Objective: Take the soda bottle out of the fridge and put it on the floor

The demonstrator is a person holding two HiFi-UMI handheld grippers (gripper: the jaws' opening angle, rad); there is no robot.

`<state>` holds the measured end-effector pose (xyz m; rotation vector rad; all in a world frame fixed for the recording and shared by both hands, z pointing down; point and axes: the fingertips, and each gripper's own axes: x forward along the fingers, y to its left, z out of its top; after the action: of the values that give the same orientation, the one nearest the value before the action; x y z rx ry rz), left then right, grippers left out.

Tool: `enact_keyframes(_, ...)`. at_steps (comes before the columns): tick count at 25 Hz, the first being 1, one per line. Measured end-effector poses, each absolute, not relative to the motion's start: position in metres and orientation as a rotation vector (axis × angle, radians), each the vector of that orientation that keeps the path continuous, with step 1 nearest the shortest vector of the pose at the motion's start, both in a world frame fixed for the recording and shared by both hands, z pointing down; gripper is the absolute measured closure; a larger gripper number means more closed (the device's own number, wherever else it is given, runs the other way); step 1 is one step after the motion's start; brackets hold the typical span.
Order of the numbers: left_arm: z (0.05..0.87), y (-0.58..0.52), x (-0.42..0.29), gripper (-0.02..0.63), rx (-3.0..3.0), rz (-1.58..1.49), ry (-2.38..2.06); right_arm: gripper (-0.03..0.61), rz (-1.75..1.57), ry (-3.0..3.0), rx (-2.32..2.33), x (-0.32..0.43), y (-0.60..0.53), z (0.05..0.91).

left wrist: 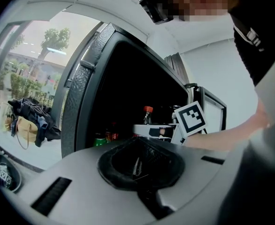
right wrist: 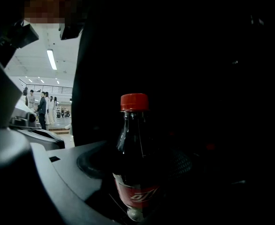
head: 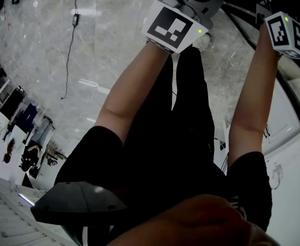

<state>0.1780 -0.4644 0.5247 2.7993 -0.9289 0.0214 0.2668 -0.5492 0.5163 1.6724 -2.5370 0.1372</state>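
Note:
The dark soda bottle (right wrist: 135,158) with a red cap and red label stands upright inside the black fridge (left wrist: 88,107). It sits between the jaws of my right gripper (right wrist: 140,165). The jaws stand wide on either side, and I see no pad pressing on the bottle. In the left gripper view the bottle (left wrist: 148,115) rises just behind the right gripper (left wrist: 152,131) and its marker cube (left wrist: 191,118). My left gripper (left wrist: 136,165) hangs back in front of the fridge, jaws shut together and holding nothing. The head view shows only both arms and the cubes (head: 174,27) (head: 289,35).
A green can (left wrist: 99,140) and red cans (left wrist: 111,136) stand low in the fridge, left of the bottle. The fridge door (left wrist: 212,109) hangs open at the right. A heap of bags (left wrist: 32,118) lies outside at the left. A cable (head: 70,45) runs across the marble floor (head: 37,60).

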Motion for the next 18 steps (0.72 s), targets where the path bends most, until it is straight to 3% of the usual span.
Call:
enact_keyframes(11,0.553,-0.424,0.116,0.614,2.740,0.049,-1.018,0.259,0.127,-2.683,1.389,0.182,-0.457,0.526)
enact_keyframes(18,0.603,-0.407,0.044,0.614,2.615,0.099,-1.137,0.259,0.210,-2.729,1.214,0.107,-0.428,0.586)
